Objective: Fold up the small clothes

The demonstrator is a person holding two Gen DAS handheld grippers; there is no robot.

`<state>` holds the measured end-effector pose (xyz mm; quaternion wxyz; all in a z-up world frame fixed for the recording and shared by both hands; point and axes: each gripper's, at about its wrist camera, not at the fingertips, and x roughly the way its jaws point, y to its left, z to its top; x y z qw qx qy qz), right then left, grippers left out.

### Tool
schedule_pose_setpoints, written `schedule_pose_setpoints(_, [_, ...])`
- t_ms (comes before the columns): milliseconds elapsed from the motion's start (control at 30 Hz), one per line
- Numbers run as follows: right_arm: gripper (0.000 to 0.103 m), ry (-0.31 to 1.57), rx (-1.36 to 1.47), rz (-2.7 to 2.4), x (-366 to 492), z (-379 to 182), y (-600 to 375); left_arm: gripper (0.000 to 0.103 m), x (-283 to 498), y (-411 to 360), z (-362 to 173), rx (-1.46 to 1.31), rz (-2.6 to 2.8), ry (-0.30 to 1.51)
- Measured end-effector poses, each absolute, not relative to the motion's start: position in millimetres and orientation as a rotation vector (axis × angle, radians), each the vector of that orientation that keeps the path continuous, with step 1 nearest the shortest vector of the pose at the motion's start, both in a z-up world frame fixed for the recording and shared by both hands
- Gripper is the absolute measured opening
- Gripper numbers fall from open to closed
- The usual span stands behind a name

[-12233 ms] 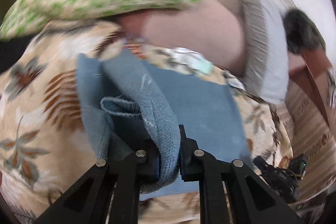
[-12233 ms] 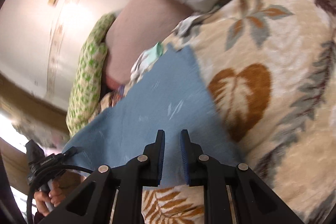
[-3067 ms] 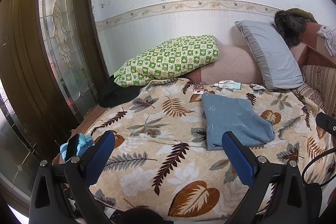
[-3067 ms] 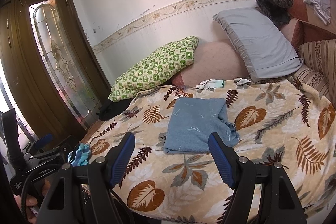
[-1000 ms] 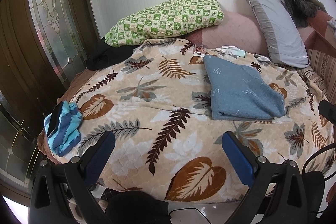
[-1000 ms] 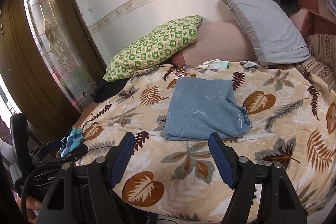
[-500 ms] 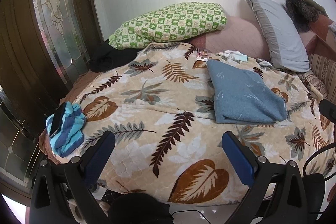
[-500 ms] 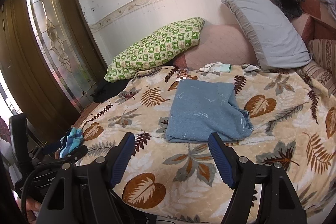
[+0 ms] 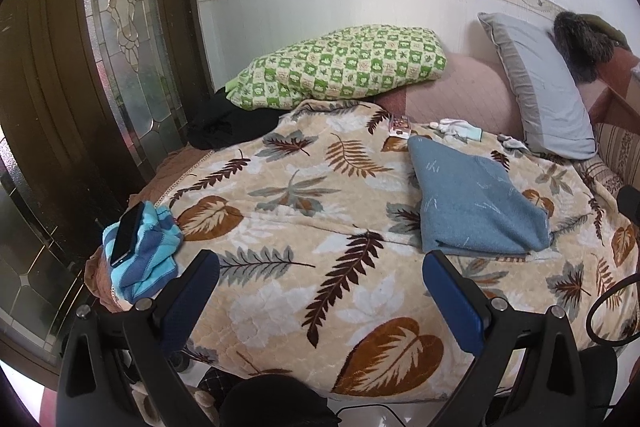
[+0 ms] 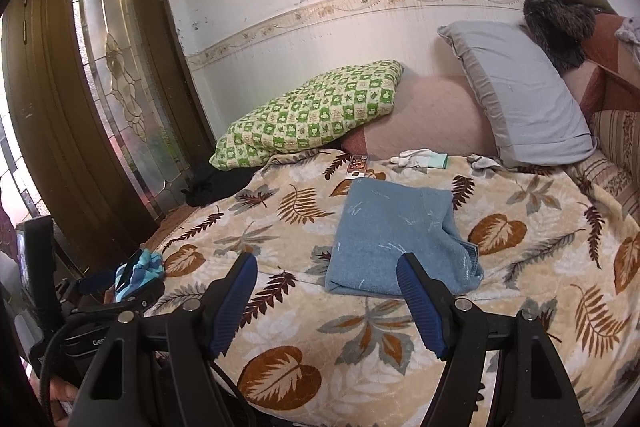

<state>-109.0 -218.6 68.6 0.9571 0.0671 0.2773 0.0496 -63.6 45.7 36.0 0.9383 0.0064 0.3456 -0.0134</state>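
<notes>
- My left hand-held gripper (image 9: 320,291): jaws spread wide, nothing between them, held off the near edge of the bed.
- My right hand-held gripper (image 10: 326,291): jaws likewise wide apart and empty, also at the near edge, clear of the cloth.
- Sweater (image 9: 476,203): blue knit, folded into a flat block, lying on the blanket right of centre, touching neither gripper.
- Blanket (image 9: 288,227): beige with leaf print, covering the bed.
- Striped cloth (image 9: 148,259): blue bundle at the bed's near left corner.
- Phone (image 9: 126,233): dark, lying on top of the striped cloth.
- Green pillow (image 9: 340,71): checked, at the far side against the wall.
- Grey pillow (image 9: 540,87): propped at the far right.
- Glove (image 9: 456,129): white, just beyond the sweater's far edge.
- Door (image 9: 120,47): wood with patterned glass, on the left.
</notes>
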Motion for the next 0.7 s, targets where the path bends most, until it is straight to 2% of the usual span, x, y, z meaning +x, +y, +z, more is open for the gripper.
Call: schedule_pose_setpoints(700, [0.075, 0.547, 0.116, 0.109, -112.1, 76.0, -210.1, 0.101, -75.1, 52.2, 53.0, 0.013, -0.013, 0.658])
